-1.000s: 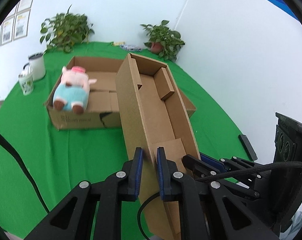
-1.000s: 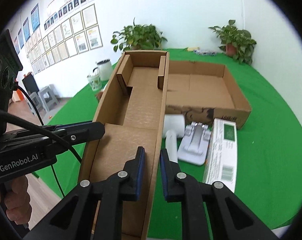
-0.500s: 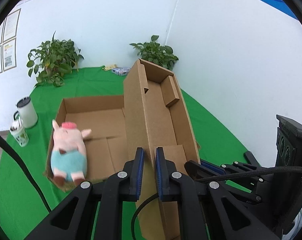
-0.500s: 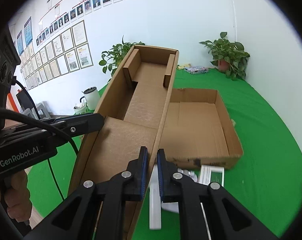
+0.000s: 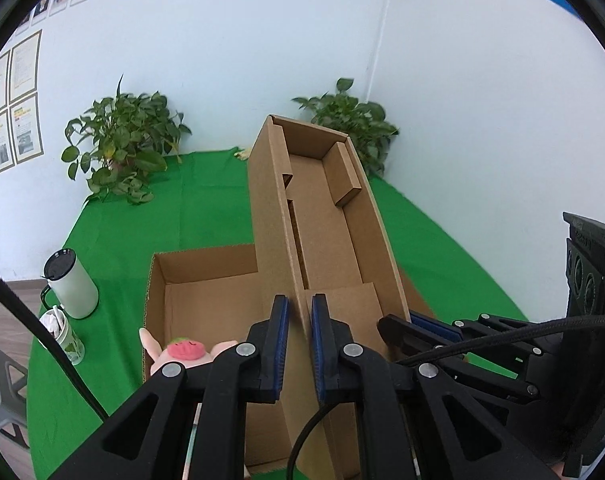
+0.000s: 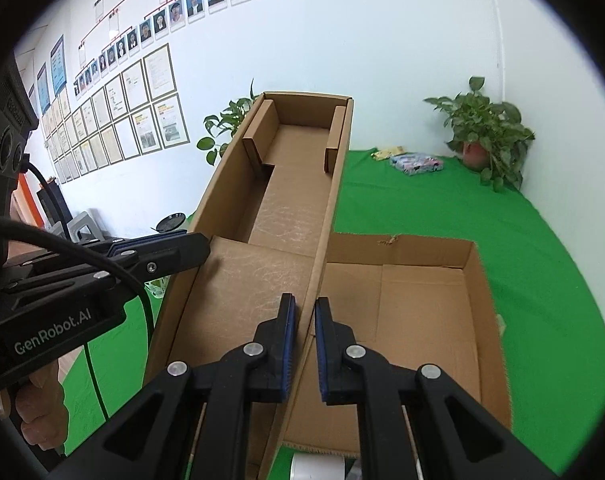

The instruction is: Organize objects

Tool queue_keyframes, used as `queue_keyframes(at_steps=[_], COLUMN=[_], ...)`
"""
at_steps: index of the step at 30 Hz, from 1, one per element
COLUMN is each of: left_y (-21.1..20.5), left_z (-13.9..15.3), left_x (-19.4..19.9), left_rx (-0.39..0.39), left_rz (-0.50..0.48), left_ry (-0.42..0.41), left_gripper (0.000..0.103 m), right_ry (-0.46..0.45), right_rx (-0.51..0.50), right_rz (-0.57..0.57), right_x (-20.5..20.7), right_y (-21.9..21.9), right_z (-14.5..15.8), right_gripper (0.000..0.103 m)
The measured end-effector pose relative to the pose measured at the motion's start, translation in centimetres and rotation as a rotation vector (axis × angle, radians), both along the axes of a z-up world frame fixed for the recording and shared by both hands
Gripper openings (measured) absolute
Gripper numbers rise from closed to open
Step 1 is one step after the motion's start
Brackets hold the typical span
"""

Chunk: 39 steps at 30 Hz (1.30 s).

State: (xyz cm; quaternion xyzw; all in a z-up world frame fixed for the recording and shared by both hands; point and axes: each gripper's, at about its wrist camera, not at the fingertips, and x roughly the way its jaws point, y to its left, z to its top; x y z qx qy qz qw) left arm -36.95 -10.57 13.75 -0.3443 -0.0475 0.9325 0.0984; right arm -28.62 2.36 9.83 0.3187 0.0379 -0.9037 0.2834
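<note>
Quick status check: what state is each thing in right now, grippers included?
Left gripper: shut on the narrow box's left wall.
Right gripper: shut on its right wall.
Narrow box: open-topped, empty, held above the table.
Wide box: open, on the green table.
Pig plush: at the wide box's near corner.
White mug: upright, lid on.

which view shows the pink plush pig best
The left wrist view. There the plush pig shows its pink head and ears at the near corner of the open cardboard box, though the left gripper hides its body. In the right wrist view the pig is not visible; the held box lid blocks that side.
</note>
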Motion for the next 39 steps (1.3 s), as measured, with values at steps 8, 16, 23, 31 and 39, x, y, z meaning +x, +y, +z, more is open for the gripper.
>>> queue_keyframes(at_steps=[8, 16, 23, 31, 39], left_y=[-1.1, -1.0, -1.2, -3.2, -5.6], left_z=[-8.1, -14.9, -19.4, -16.3, -13.2], left_x=[-5.8, -8.6, -9.0, -5.7, -0.6], left_rx=[-0.053, -0.112, -0.213, -0.177, -0.151], left_rz=[0.064, 0.08, 0.11, 0.053, 0.068], left_ry=[-0.211, -0.367, -0.405, -0.357, -0.269], left_gripper=[0.007, 0.005, 0.006, 0.008, 0.018], right_ry=[-0.108, -0.222, -0.298, -0.292, -0.263], right_rx=[0.016, 0.056, 0.114, 0.139, 0.172], right_rz=[0.01, -0.02, -0.021, 0.019, 0.035], right_x=[-3.7, -4.9, -5.1, -4.9, -5.0], right_y=[-2.5, -3.9, -5.2, -6.0, -6.9], right_z=[-6.6, -12.0, -14.5, -14.5, -14.5], right_gripper=[0.009, 0.009, 0.009, 0.01, 0.011])
